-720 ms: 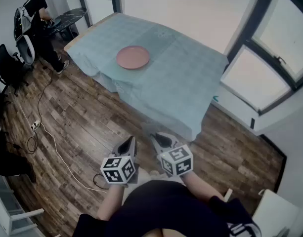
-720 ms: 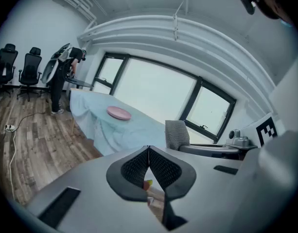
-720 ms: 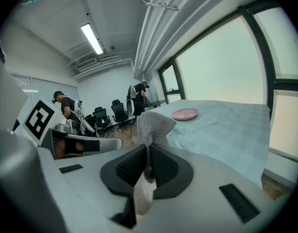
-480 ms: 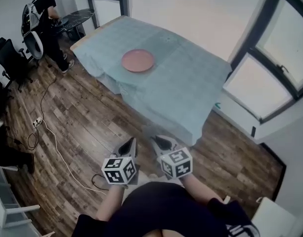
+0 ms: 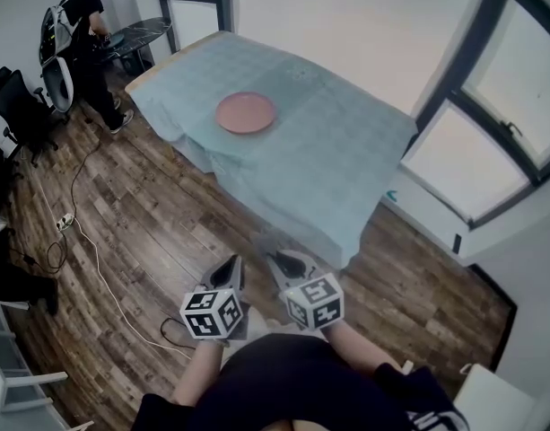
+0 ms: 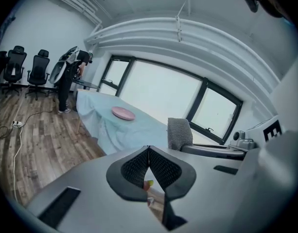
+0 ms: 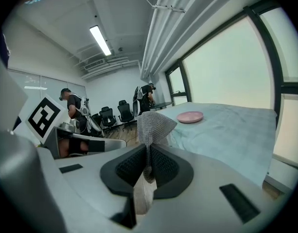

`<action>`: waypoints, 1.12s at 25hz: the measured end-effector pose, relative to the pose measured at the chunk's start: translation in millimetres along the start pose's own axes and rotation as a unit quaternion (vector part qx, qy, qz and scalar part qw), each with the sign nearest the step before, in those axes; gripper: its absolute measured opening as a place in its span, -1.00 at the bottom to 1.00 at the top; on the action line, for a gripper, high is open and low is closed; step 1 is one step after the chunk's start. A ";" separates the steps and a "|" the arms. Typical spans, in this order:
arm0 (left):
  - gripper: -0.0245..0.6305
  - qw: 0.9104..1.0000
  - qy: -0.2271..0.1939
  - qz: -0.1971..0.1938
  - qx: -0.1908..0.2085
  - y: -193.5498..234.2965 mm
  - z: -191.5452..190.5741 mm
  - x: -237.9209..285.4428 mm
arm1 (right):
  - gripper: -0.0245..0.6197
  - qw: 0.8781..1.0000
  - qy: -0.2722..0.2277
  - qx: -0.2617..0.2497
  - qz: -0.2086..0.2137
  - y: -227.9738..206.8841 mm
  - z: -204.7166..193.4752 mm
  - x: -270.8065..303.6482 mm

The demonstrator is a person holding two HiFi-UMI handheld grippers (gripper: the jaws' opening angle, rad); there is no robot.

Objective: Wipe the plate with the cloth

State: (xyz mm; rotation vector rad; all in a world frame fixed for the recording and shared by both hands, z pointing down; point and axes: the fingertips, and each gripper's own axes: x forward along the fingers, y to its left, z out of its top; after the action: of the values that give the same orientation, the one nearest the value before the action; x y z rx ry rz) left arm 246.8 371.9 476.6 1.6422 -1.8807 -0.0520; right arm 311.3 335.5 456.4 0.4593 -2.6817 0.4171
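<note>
Office or lab-type room: black swivel chairs [image 5: 19,115] far left, wood-plank floor [image 5: 167,205] with loose cable [image 5: 97,257] and power strip [image 5: 65,224], strip light [image 7: 102,40], exposed ceiling pipes [image 7: 158,28], big dark-framed windows [image 5: 503,106] right, person [image 5: 77,25] at a dark desk [image 5: 135,32] far left.

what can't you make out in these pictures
- The plate: too small and far away in every view to tell whether its surface is dirty.
- The cloth: in the right gripper view its lower end disappears between the shut jaws of the right hand-held gripper. It cannot be picked out in the head view.
- The far person: turned away and small in the head view, so what their hands are doing is hidden.
</note>
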 end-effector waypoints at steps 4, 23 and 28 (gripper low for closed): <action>-0.88 1.000 0.005 0.002 -0.003 -2.6 -2.2 7.0 | -0.82 1.000 0.002 0.029 -0.002 -12.7 -2.5 -0.5; -0.88 1.000 0.018 0.006 -0.016 42.0 33.6 62.1 | -0.82 0.999 0.013 0.049 0.006 -45.3 19.5 58.3; -0.88 1.000 0.027 -0.007 -0.013 63.1 57.4 89.7 | -0.82 0.998 0.020 0.056 -0.009 -60.3 34.1 94.7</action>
State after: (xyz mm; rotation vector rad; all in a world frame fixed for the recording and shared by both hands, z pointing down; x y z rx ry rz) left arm 162.0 283.7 495.8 1.6236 -1.8211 -0.0377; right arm 240.2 245.0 479.3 0.5020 -2.6240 0.5665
